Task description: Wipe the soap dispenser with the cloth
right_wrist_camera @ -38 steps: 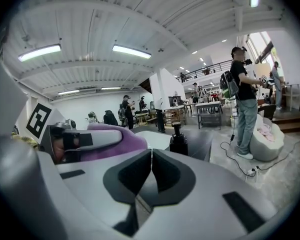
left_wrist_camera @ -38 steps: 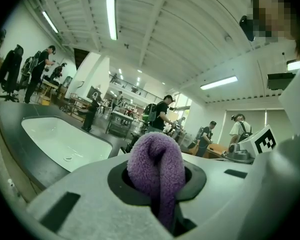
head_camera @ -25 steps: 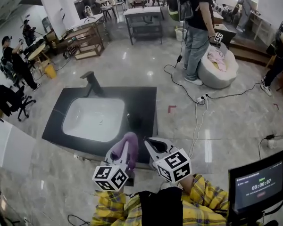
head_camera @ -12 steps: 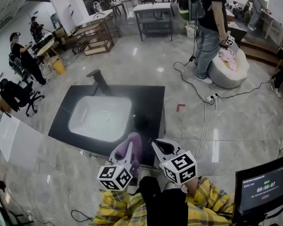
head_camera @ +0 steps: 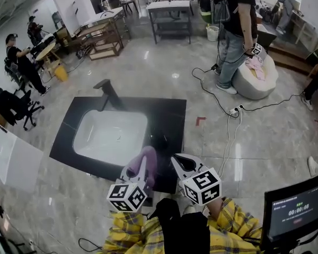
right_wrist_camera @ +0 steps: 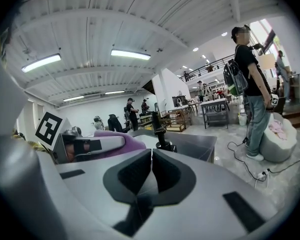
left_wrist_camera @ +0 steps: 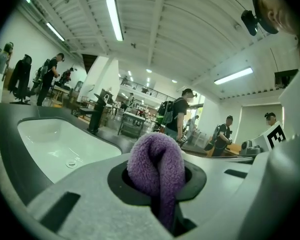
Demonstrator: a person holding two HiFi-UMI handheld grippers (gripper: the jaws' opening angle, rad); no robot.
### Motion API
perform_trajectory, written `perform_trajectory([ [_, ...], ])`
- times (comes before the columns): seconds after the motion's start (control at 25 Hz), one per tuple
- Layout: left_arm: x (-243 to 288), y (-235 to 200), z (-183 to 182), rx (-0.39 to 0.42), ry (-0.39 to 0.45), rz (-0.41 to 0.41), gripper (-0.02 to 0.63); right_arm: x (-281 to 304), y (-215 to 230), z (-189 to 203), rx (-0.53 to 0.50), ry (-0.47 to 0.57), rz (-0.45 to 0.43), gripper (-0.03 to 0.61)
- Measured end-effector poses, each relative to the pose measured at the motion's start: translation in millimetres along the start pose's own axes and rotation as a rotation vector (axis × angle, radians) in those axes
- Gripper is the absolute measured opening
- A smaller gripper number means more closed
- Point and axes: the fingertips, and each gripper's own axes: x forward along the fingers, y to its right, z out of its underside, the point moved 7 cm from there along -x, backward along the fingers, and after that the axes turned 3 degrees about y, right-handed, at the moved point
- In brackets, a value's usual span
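My left gripper [head_camera: 147, 161] is shut on a purple cloth [head_camera: 148, 157], which bulges out between its jaws [left_wrist_camera: 157, 166]. It hangs over the near edge of the dark counter [head_camera: 172, 112]. The black soap dispenser [head_camera: 162, 139] stands on the counter to the right of the white sink [head_camera: 85, 124], just beyond both grippers. In the right gripper view the soap dispenser [right_wrist_camera: 163, 134] rises right behind the jaw tips. My right gripper [head_camera: 180, 162] is beside the left one, shut with nothing between its pads [right_wrist_camera: 151, 170].
A black faucet [head_camera: 107, 93] stands at the sink's far side. A person [head_camera: 236, 30] stands on the floor beyond, near a white beanbag [head_camera: 258, 75], and cables [head_camera: 227, 136] trail to the counter's right. A monitor [head_camera: 291, 209] is at my lower right.
Both grippers have edged forward together toward the counter and the dispenser. The cloth stays clamped in the left jaws and the right jaws stay closed.
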Motion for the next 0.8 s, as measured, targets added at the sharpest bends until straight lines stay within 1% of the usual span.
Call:
perform_trajectory([
  [0.12,1,-10,-11,0.0,0.009,0.0,0.043,9,-2,-8,0.009,0.011,0.019,0.006],
  [0.36,15,-38,-18,-0.013,0.017,-0.015,0.043,39,1,-11,0.0,0.014,0.042,0.006],
  [0.56,22,-47,-29,-0.039,0.026,0.008,0.043,49,5,-19,-0.013,0.023,0.076,0.006],
  [0.8,46,-59,-27,-0.058,0.027,0.035,0.043,70,20,-17,-0.019,0.013,0.105,0.006],
])
